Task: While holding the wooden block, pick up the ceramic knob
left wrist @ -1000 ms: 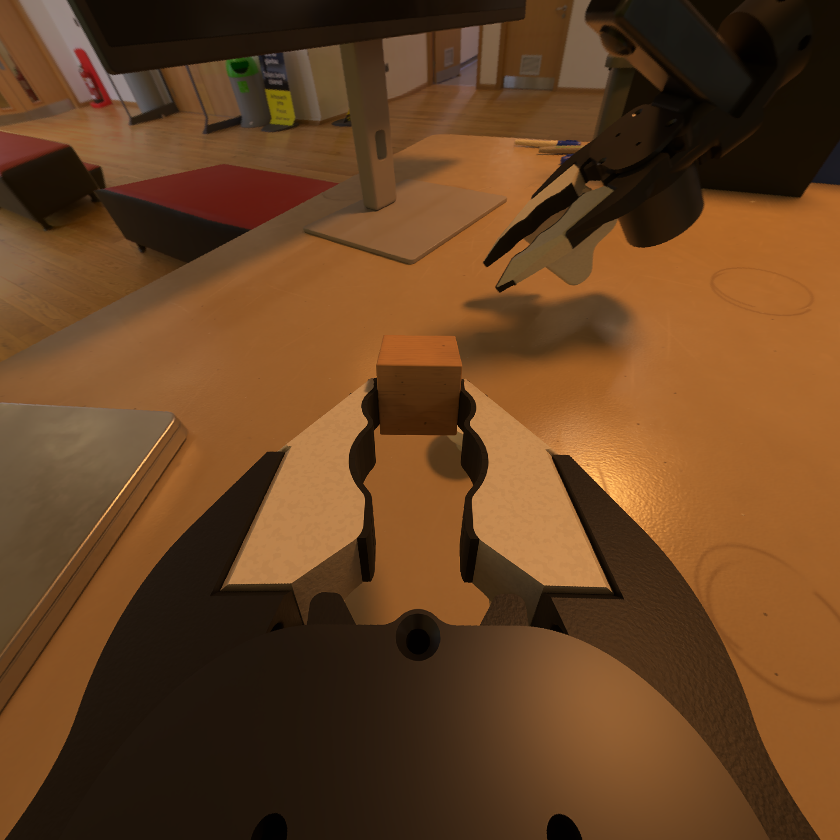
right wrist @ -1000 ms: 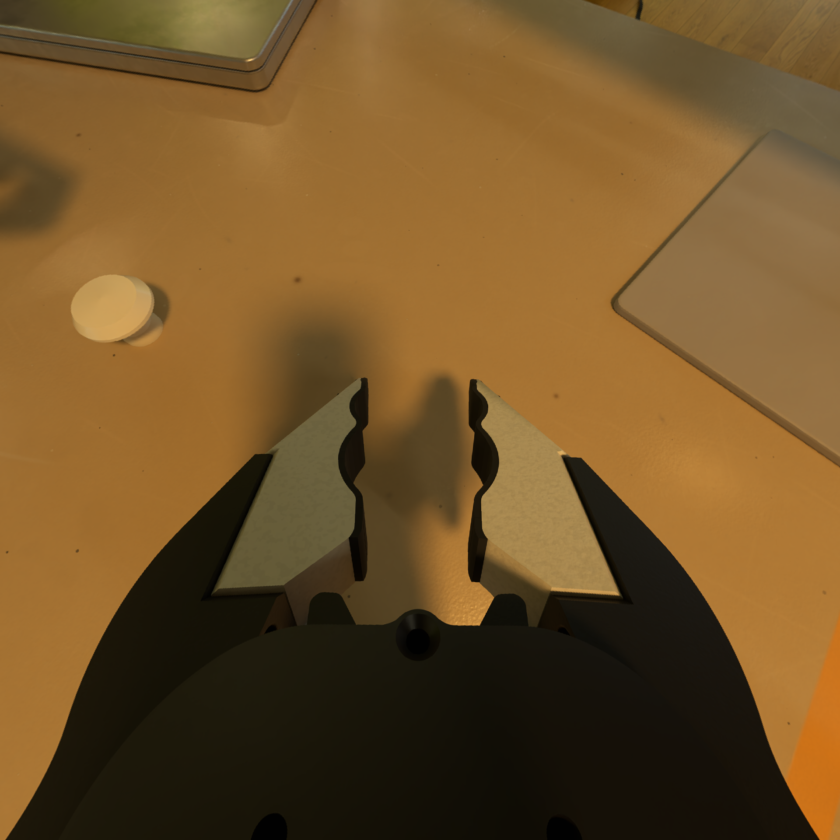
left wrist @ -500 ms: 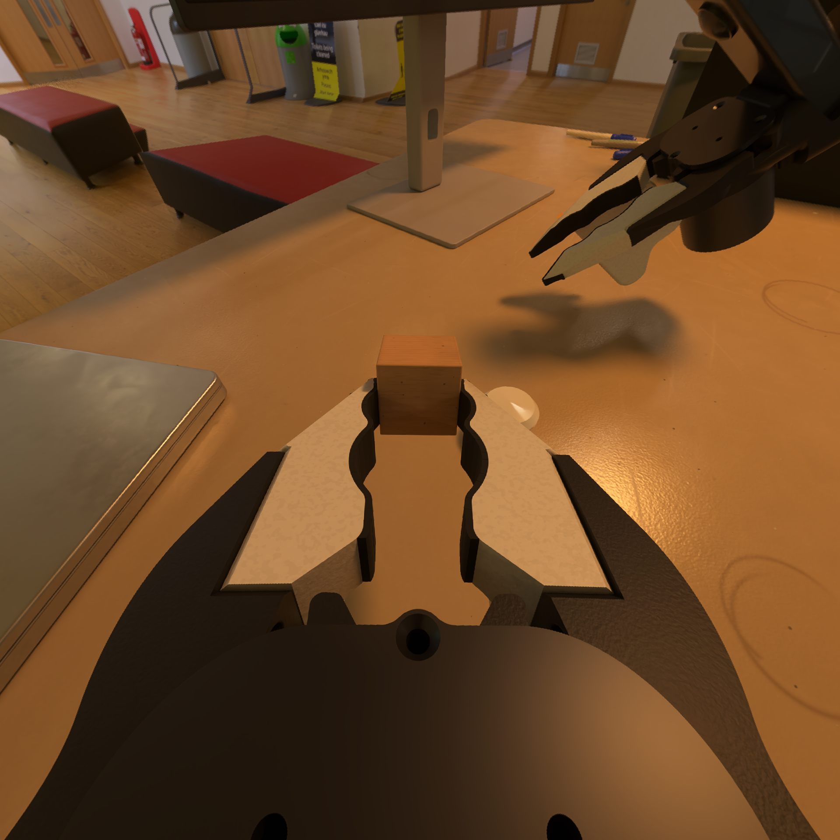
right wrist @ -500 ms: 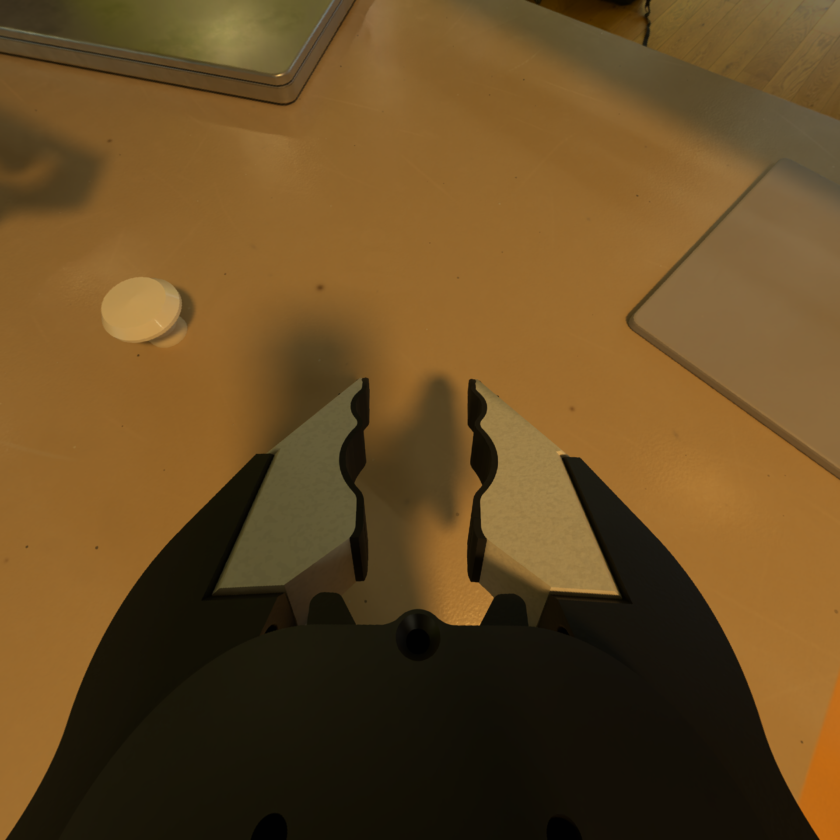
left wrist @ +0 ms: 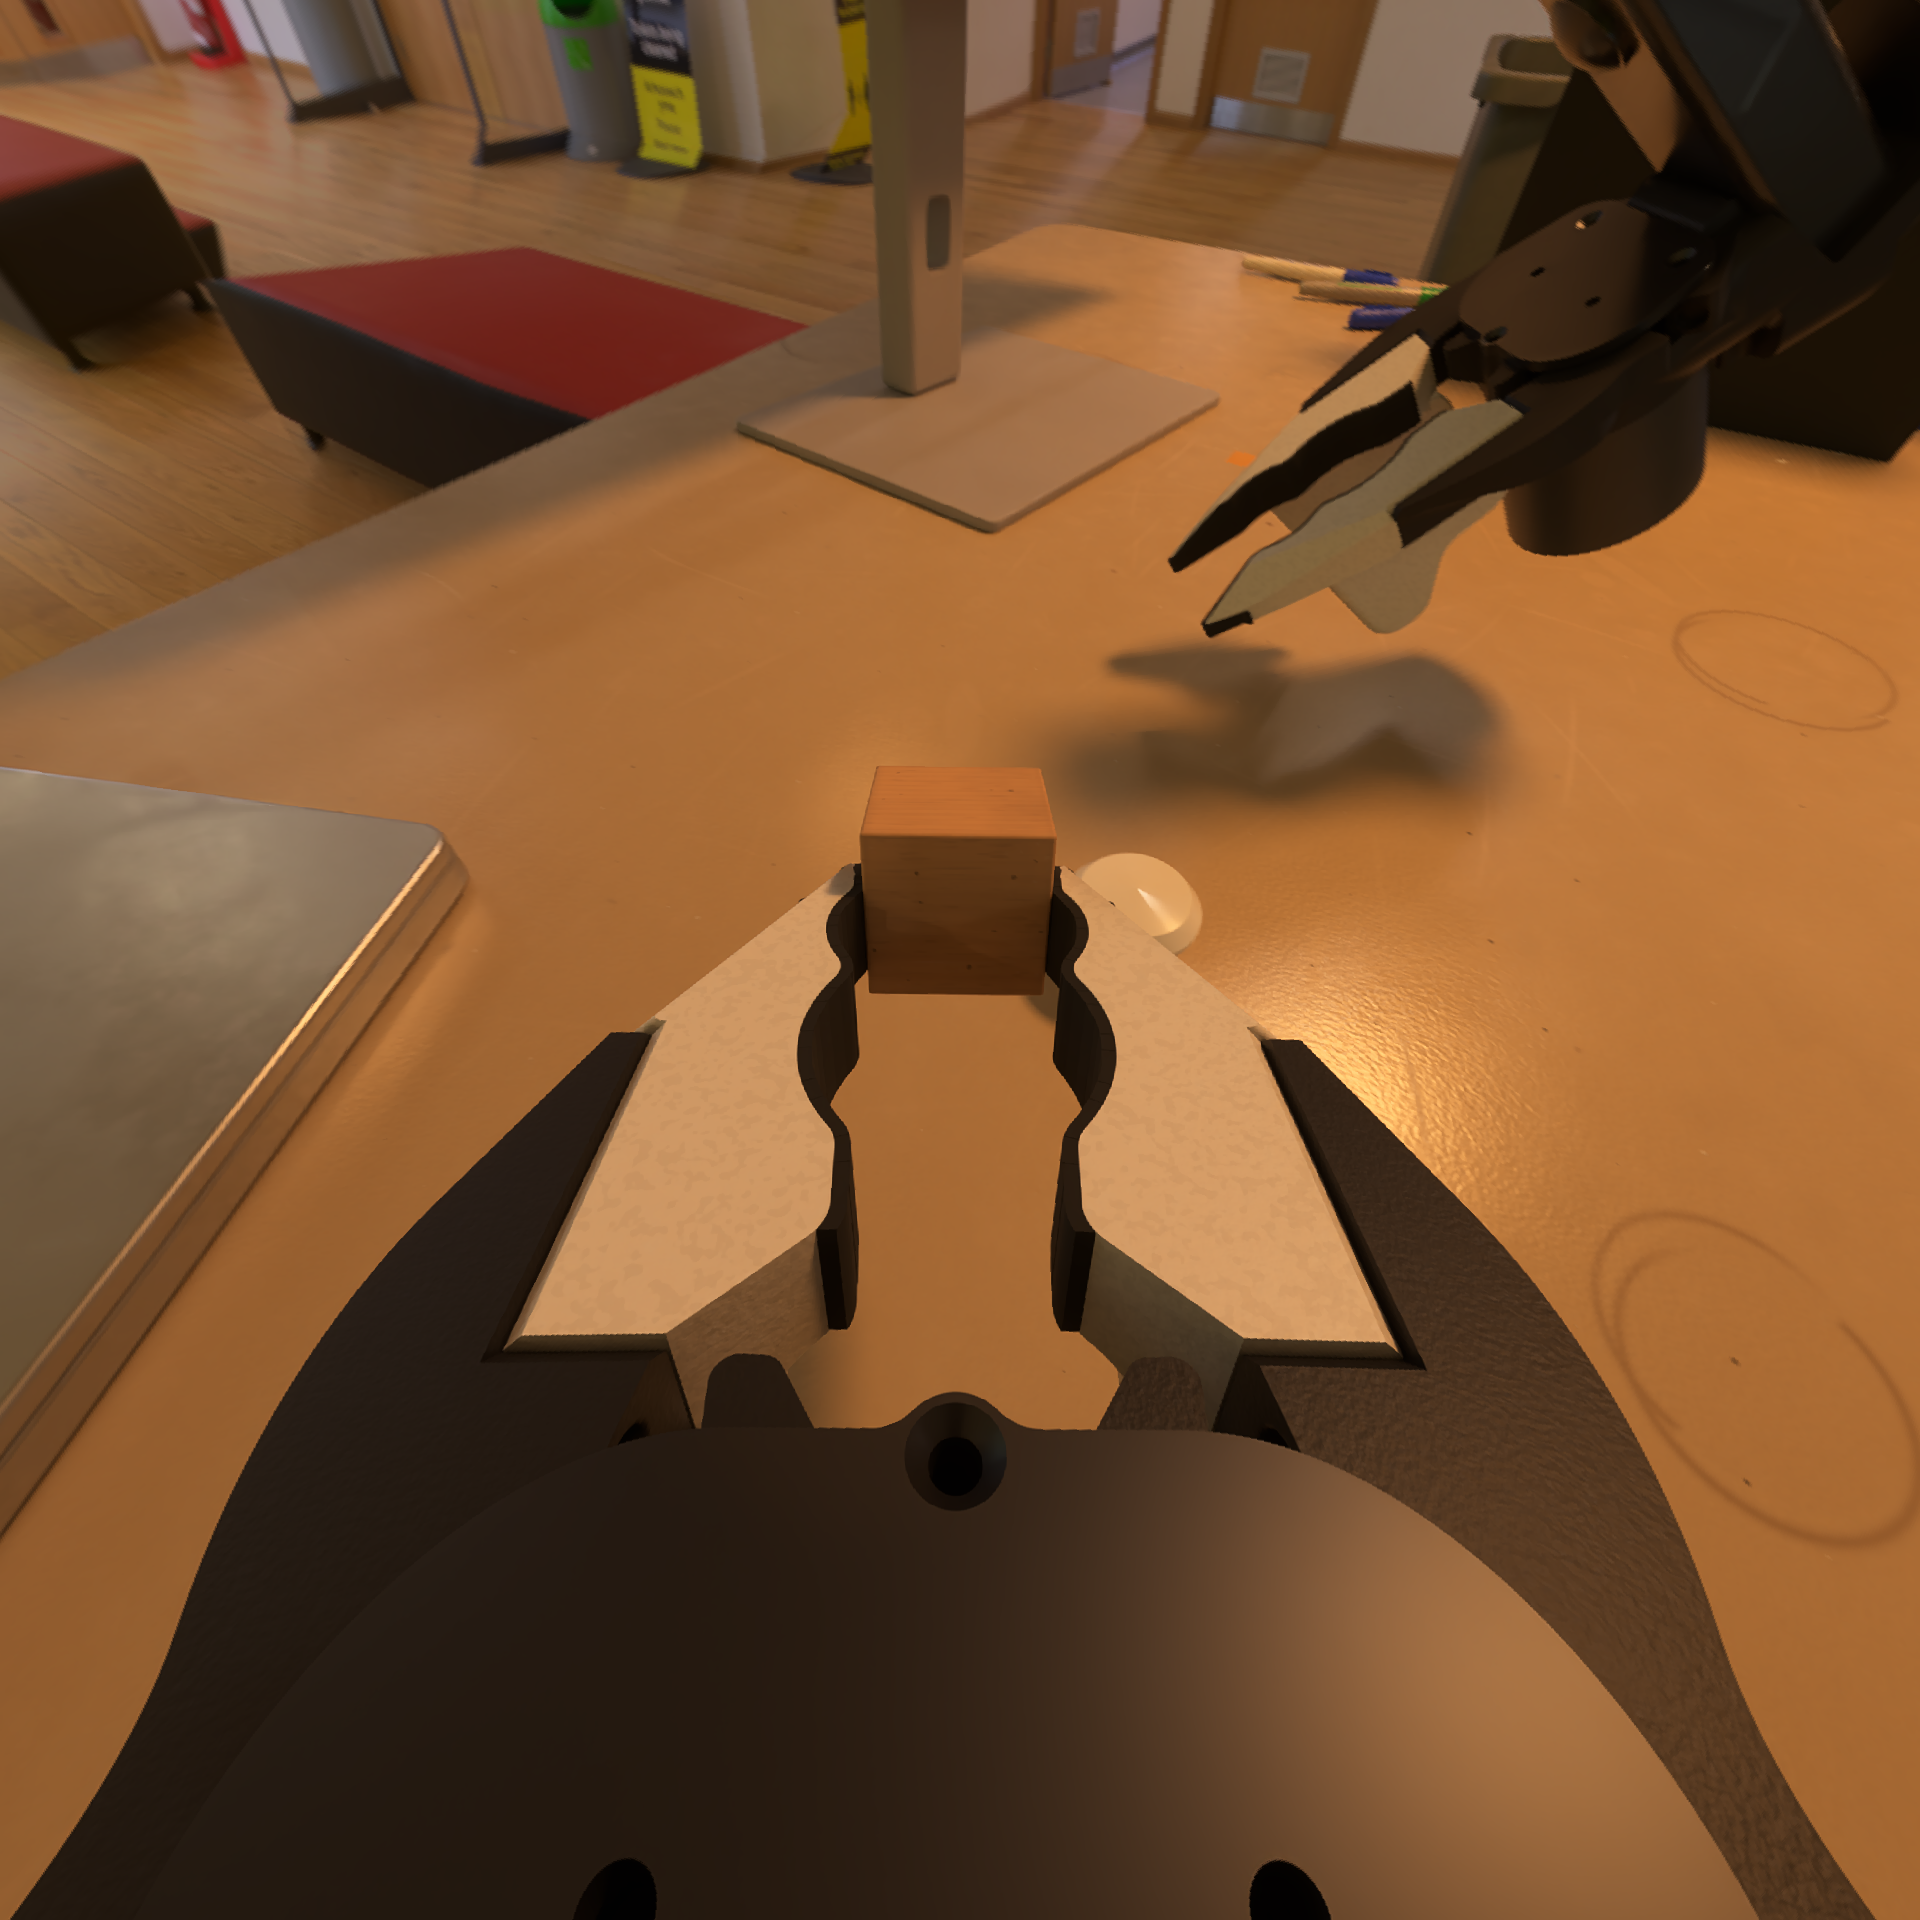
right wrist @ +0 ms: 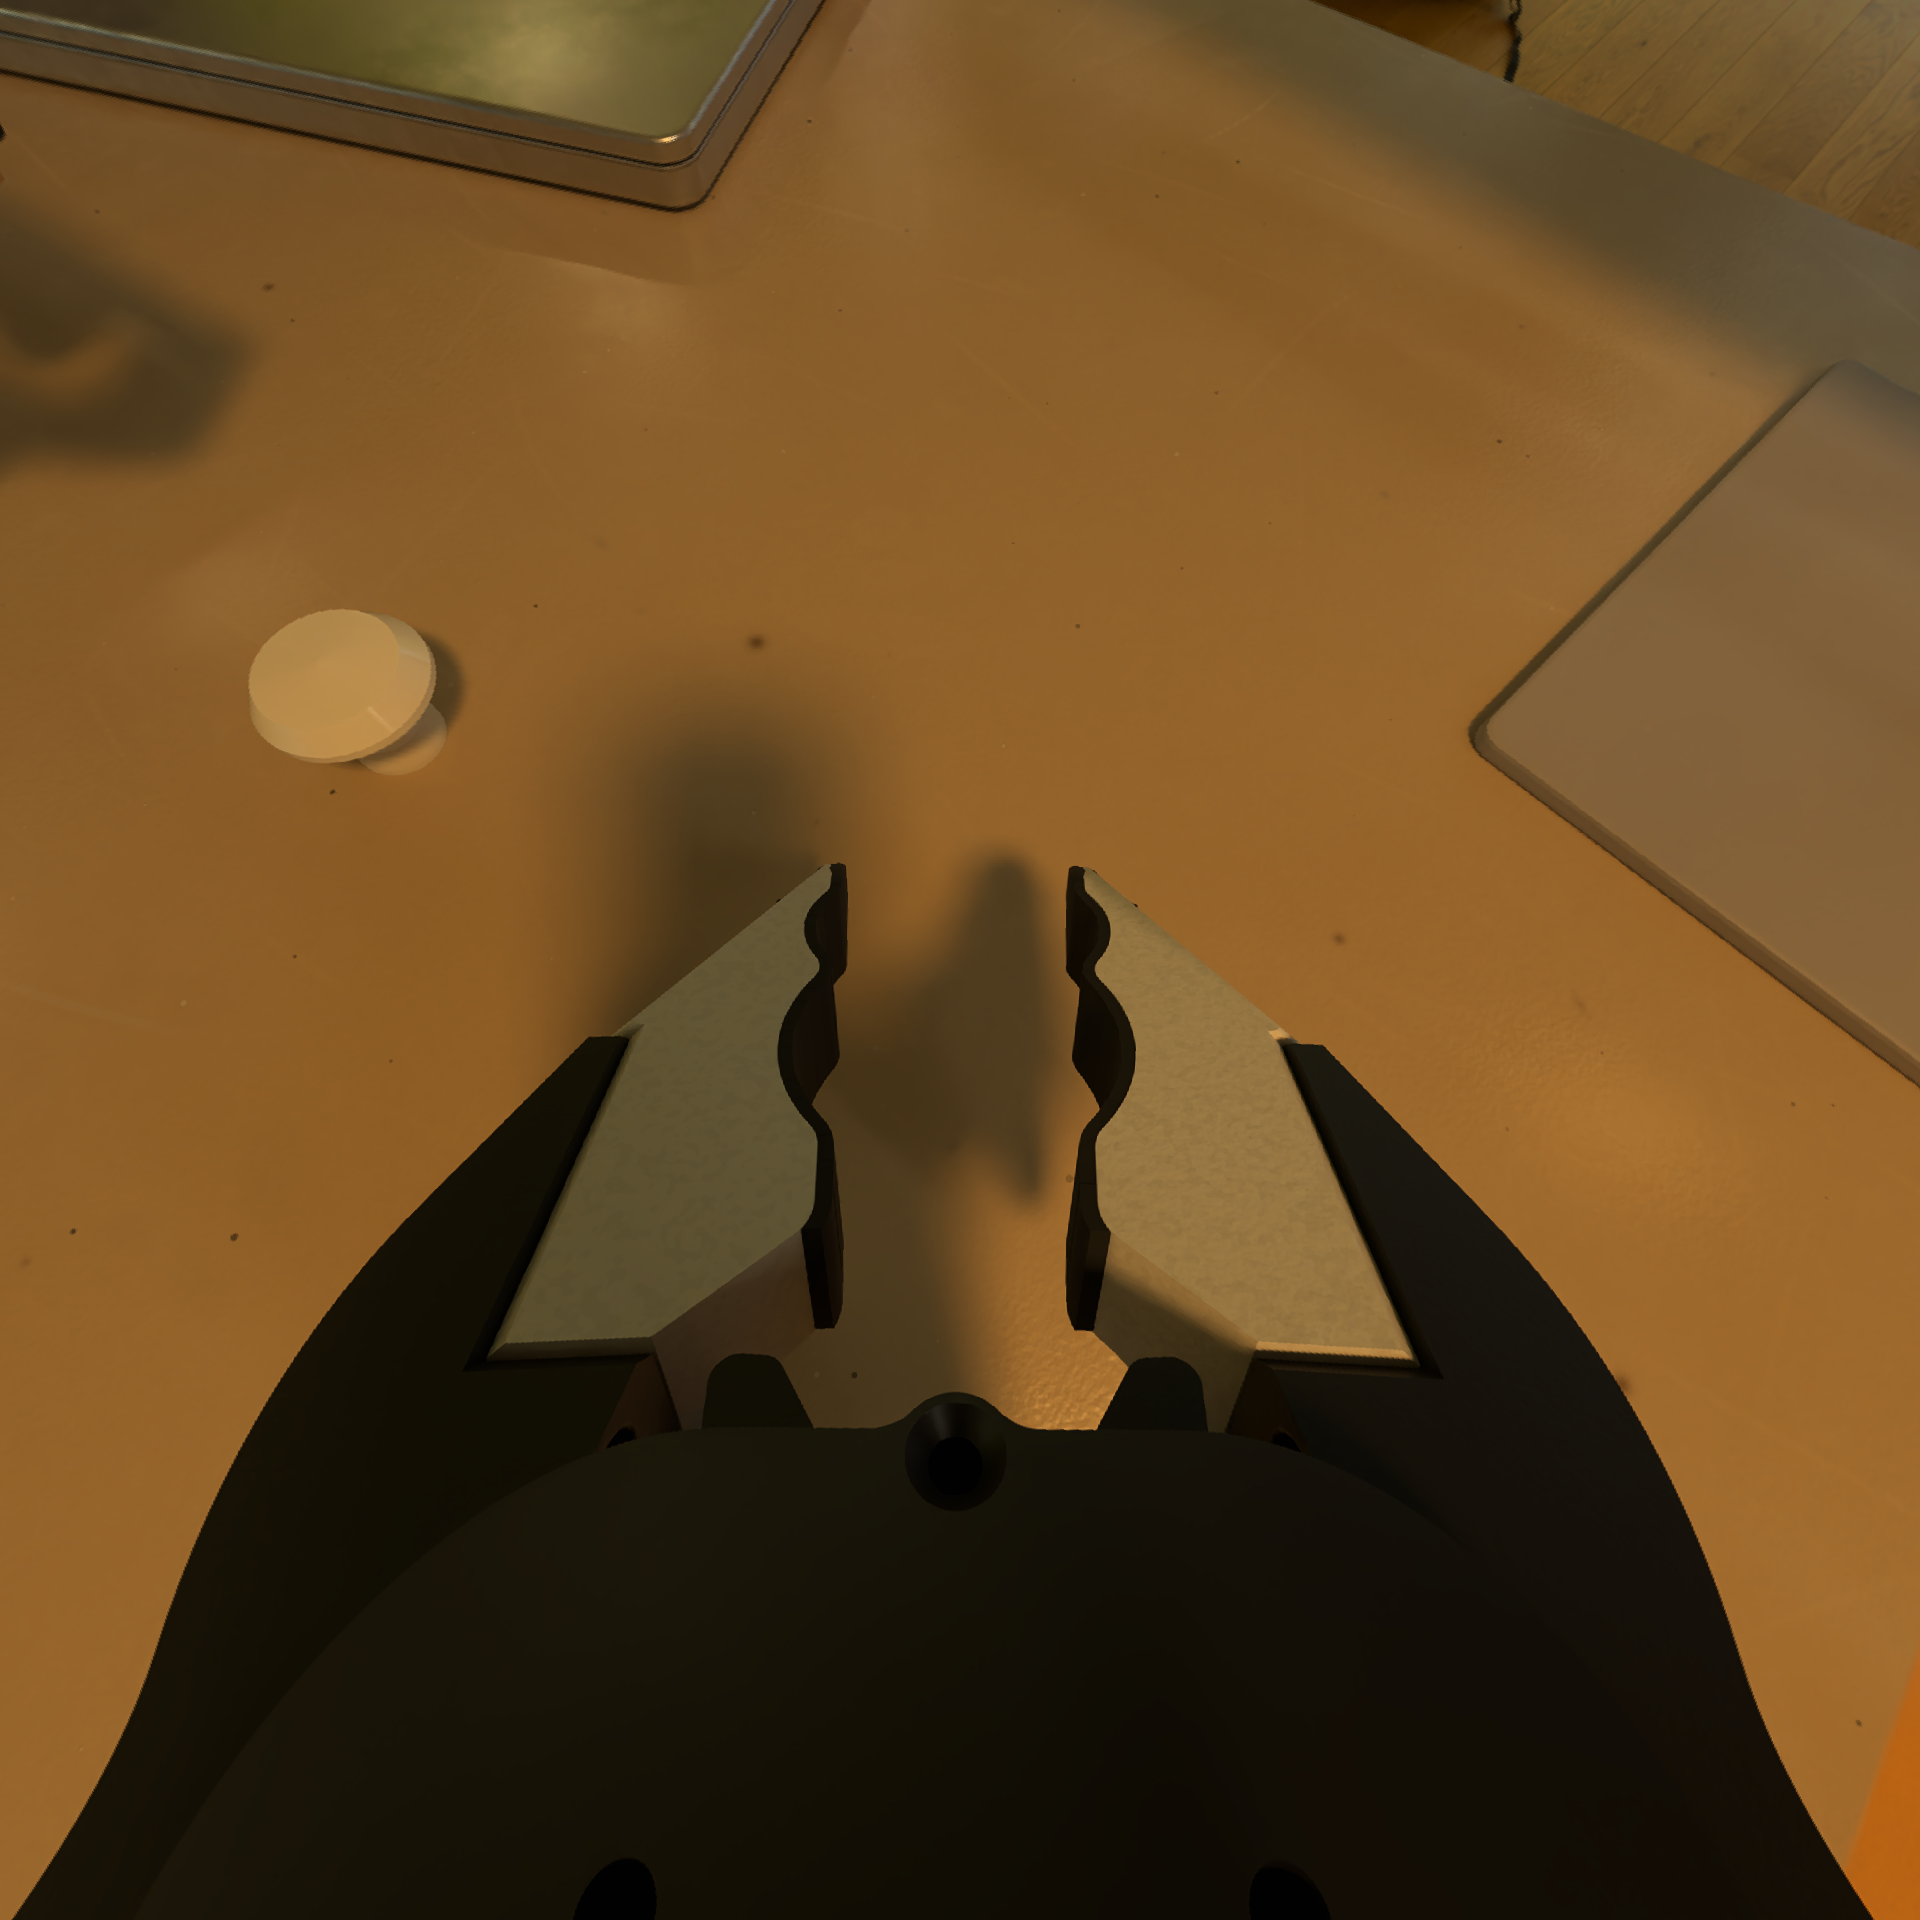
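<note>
No writing can be read in either view. Left wrist view: a yellow sign (left wrist: 665,109) stands on the floor just right of the green-topped bin (left wrist: 584,73); it bears dark print, too small and blurred to read. A second yellow sign (left wrist: 854,94) farther right of that bin bears a dark mark, unreadable. Right wrist view: no lettering anywhere.

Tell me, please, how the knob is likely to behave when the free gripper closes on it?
The knob looks smooth and glazed, so it may slip between the fingers. Its round, flat disc sits low on the table, so it probably won't tip, though a nudge could slide it. The open right gripper is off to one side.
</note>
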Tool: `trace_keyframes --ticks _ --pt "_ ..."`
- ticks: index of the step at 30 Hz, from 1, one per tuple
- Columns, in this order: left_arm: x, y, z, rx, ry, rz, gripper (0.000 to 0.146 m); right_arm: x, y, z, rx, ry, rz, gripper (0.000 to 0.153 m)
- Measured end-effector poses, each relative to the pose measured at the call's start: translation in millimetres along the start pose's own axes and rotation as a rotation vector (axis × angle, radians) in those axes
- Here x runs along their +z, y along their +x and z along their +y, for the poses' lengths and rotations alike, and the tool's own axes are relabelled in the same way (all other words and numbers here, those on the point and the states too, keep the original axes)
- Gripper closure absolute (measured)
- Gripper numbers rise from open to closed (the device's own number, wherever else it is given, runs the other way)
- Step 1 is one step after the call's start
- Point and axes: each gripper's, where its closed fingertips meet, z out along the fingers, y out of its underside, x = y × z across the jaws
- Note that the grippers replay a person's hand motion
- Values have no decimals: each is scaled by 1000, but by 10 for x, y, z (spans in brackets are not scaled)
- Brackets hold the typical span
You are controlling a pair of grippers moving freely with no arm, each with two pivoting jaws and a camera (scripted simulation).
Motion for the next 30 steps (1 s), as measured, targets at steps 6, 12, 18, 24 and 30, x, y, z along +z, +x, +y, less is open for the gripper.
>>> trace_keyframes --ticks 6,12,18,24,30 --pt "28 56 64 -4 -40 33 113 -13 -122 -64 -30 39 -52 110" --pt "-21 23 -20 -45 -10 28 113 -22 -890 -146 111 -33 -513 104" --pt "-151 -23 -95 13 -7 -66 113 353 -1270 -157 -145 -156 -365 88" --pt "-297 81 -43 19 -16 -67 113 582 -1409 -101 -205 -230 -317 89" --pt "-378 110 -27 -13 -6 -46 113 649 -1425 -102 -269 -215 -274 95"
